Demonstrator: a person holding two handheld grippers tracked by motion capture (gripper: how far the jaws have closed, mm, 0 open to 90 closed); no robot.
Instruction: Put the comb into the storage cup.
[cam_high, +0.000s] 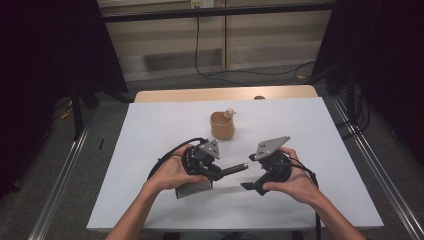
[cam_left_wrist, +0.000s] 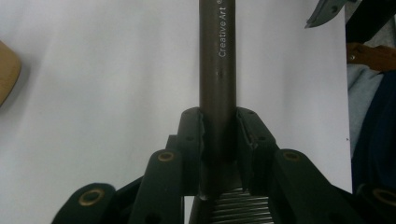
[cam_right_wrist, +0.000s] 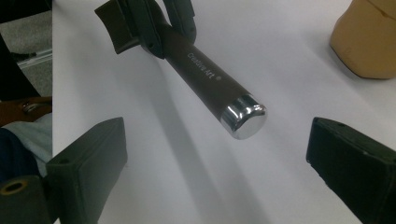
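White table (cam_high: 150, 130) w/ both hands low over its near half. Tan cup (cam_high: 222, 126) stands near centre, just beyond the grippers, a small knobbed item at its rim, too small to tell. Left gripper (cam_high: 220, 172) clenched on a dark brown tube (cam_left_wrist: 218, 70) marked "Creative Art", held level above the table, chrome end cap (cam_right_wrist: 243, 116) pointing at the right gripper (cam_high: 250, 186). Right gripper's jaws spread wide, nothing between them, cap just ahead of the gap, not touching.
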